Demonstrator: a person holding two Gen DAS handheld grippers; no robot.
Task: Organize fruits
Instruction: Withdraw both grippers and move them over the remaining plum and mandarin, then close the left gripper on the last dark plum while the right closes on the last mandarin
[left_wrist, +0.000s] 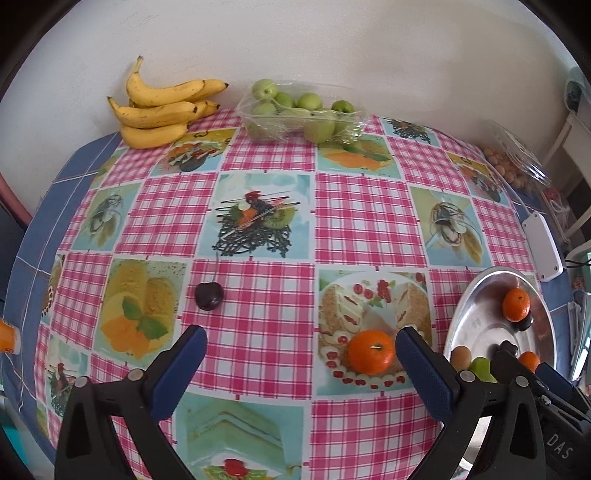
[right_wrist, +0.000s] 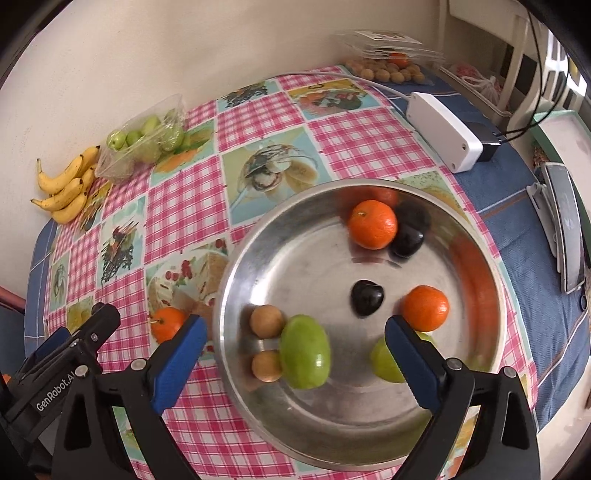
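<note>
From the left wrist we see our left claw (left_wrist: 301, 354) spread wide and empty above the tabletop (left_wrist: 258, 229). A loose tangerine (left_wrist: 370, 351) lies just inside its right finger, a dark cherry (left_wrist: 208, 296) farther off. Closing off-centre could roll the tangerine away.

From the right wrist, our right claw (right_wrist: 295, 341) gapes wide over the steel bowl (right_wrist: 491, 280), gripping nothing. A green fruit (right_wrist: 304, 351) lies between its fingers; nudging it could scatter the longans (right_wrist: 266, 320) beside it.
</note>
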